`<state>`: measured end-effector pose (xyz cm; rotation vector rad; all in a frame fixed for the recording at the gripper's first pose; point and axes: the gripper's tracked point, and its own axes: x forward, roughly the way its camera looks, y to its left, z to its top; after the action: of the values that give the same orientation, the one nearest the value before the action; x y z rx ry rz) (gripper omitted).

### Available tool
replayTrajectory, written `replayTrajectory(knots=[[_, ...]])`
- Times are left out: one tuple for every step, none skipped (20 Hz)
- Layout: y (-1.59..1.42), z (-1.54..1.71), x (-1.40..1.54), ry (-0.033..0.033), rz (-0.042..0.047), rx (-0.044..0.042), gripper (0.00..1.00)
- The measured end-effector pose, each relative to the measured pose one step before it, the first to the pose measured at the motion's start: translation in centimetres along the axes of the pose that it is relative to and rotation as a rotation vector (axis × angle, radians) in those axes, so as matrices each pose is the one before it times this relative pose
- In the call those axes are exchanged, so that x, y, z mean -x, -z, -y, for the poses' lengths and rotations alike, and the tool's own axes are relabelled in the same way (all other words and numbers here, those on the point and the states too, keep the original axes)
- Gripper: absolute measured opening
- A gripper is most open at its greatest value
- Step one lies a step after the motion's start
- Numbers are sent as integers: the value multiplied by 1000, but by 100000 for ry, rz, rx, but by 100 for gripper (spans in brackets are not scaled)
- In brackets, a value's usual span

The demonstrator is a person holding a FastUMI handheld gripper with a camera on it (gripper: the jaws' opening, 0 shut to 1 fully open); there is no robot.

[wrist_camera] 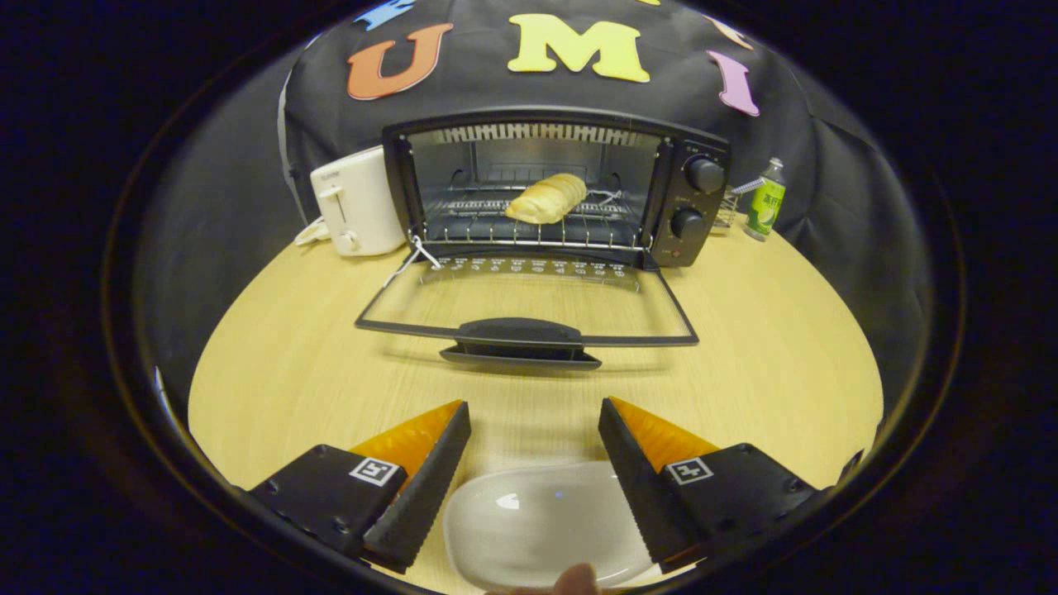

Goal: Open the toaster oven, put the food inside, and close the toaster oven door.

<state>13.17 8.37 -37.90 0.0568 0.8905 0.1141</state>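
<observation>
The gripper (pixel 535 430) hangs wide apart and empty above a white plate (pixel 537 529); the bread (pixel 547 198) lies on the toaster oven (pixel 686 198) rack; the door (pixel 529 330) lies flat — a low approach could snag its handle, leaving it ajar.

White toaster (pixel 357 202), green bottle (pixel 765 200) (upright), white plate (pixel 541 525)
</observation>
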Motion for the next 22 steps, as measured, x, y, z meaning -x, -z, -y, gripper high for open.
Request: replayTrajectory(knots=[[79,0,-588,411,-1053,345,100],[-179,21,-628,661,-876,1175,100],[-442,66,-461,121,117,991,100],[-290,-152,-136,931,1412,944,100],[-331,63,-150,1182,588,790,100],[-106,-202,-227,154,396,-247,100],[4,84,-227,578,-14,-1251,100],[-64,-144,-125,-227,-98,-1976,100],[4,-29,-33,-243,-129,-1167,100],[-215,40,60,10,748,-643,100],[-52,25,75,191,-332,-289,100],[-130,-102,160,463,606,-610,100],[-398,35,505,429,1257,-1199,100],[-558,-32,625,204,1393,-1287,100],[-607,-92,775,-136,1559,-1363,100],[-726,-149,808,-459,1887,-1071,100],[-1009,-83,839,-509,2975,-319,100],[-1211,-96,661,-413,3630,503,100],[-1400,-60,232,-119,3607,402,100],[-1345,288,-628,247,1986,59,100],[-929,124,-252,475,1372,-353,100],[-749,-11,-62,412,1954,72,100]])
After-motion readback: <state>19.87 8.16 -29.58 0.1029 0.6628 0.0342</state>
